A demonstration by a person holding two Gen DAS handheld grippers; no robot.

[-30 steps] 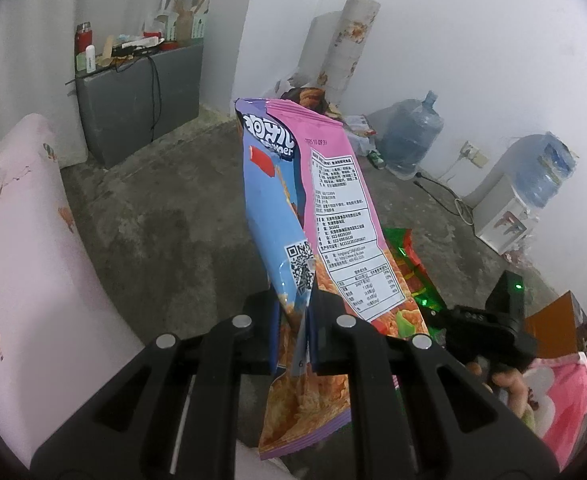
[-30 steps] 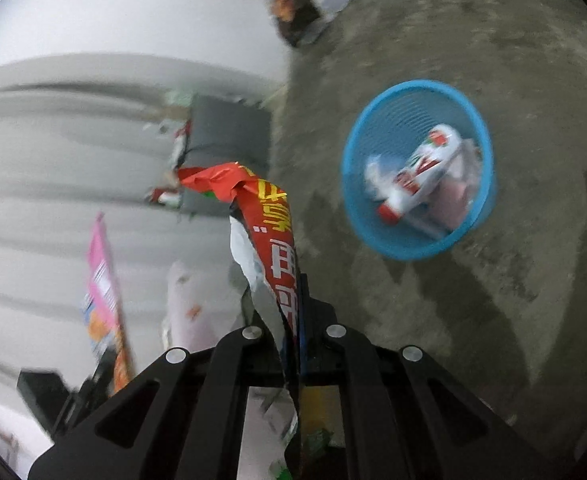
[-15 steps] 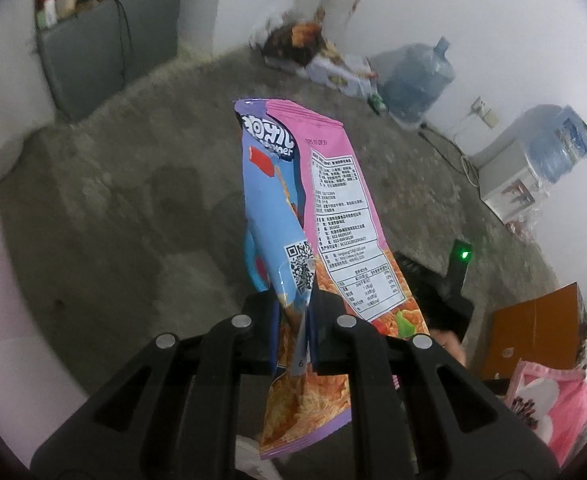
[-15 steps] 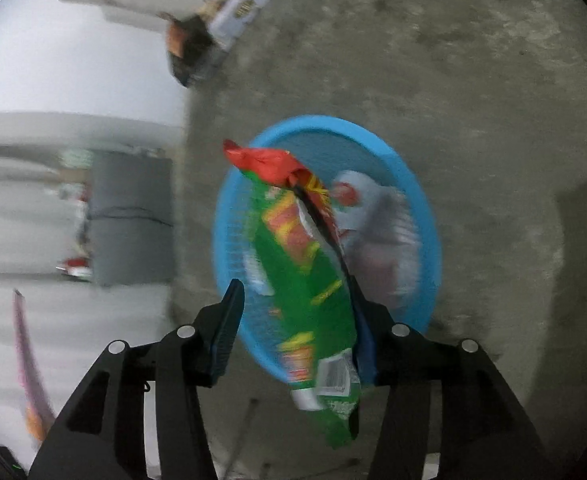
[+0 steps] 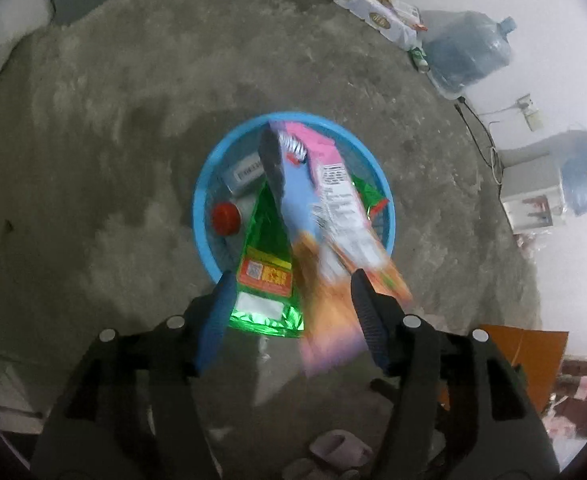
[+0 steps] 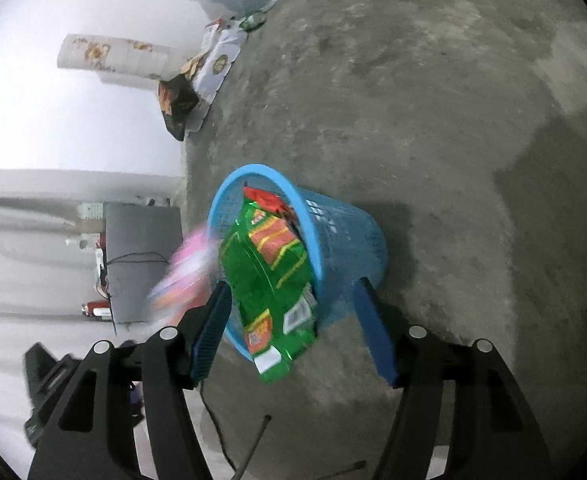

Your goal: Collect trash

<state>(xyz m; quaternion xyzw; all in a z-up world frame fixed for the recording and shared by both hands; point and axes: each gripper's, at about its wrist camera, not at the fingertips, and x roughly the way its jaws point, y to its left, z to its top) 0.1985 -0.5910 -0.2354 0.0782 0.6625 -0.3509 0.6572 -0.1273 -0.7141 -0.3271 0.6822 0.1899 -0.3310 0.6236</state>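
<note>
Concrete floor [image 5: 93,160] fills the left wrist view; left gripper [image 5: 289,292], jaws just opened, pink snack bag [image 5: 333,216] loose between them, over the blue basket [image 5: 203,196] at 12 o'clock. Right wrist view: right gripper [image 6: 293,304], jaws just spread, green wrapper [image 6: 269,280] lying over the basket's rim, 12 o'clock.

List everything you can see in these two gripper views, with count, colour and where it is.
basket: one, blue, on the floor
green snack bag: one, over the basket's near rim
pink snack bag: one, pink and blue, blurred, above the basket
red-capped bottle: one, inside the basket
water jugs: two, blue, by the wall
cabinet: one, grey, at the wall
left gripper: jaws just opened
right gripper: jaws just opened, empty
</note>
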